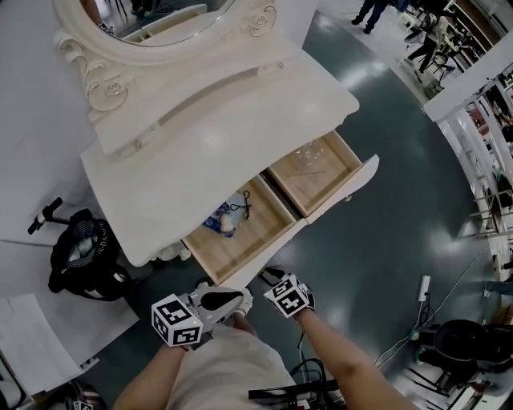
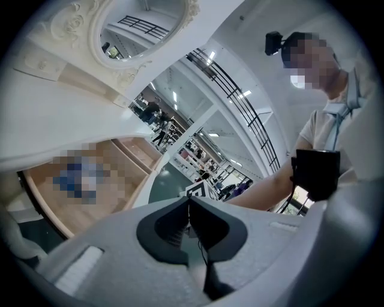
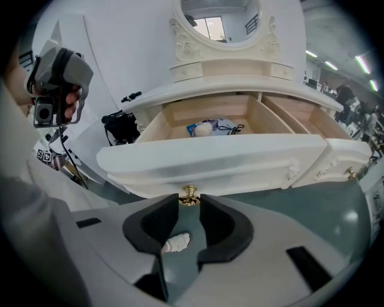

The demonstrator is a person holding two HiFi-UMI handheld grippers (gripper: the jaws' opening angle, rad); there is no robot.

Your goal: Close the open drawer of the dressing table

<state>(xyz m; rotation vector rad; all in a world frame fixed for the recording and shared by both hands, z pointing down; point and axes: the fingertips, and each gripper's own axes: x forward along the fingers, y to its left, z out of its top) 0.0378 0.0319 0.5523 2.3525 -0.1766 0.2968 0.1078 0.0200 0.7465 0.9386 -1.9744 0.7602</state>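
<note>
The cream dressing table [image 1: 200, 112] has two wooden drawers pulled out. The left drawer [image 1: 240, 232] holds a blue-and-white packet and a black cord; the right drawer [image 1: 317, 172] holds something of clear glass. In the right gripper view, the left drawer's white front [image 3: 210, 159] fills the middle, with its brass knob [image 3: 189, 195] below. My right gripper [image 3: 189, 201] has its two tips against the sides of that knob. My left gripper [image 2: 189, 201] is held beside it, shut and empty, pointing past the drawers. Both grippers sit below the drawer front in the head view, left gripper [image 1: 228, 300] and right gripper [image 1: 276, 276].
An oval mirror [image 1: 160, 16] tops the table. A black bag [image 1: 84, 256] lies on the floor left of the table. A power strip [image 1: 423, 288] with cables and a black bin [image 1: 473, 340] are on the floor to the right. White board [image 1: 32, 344] at lower left.
</note>
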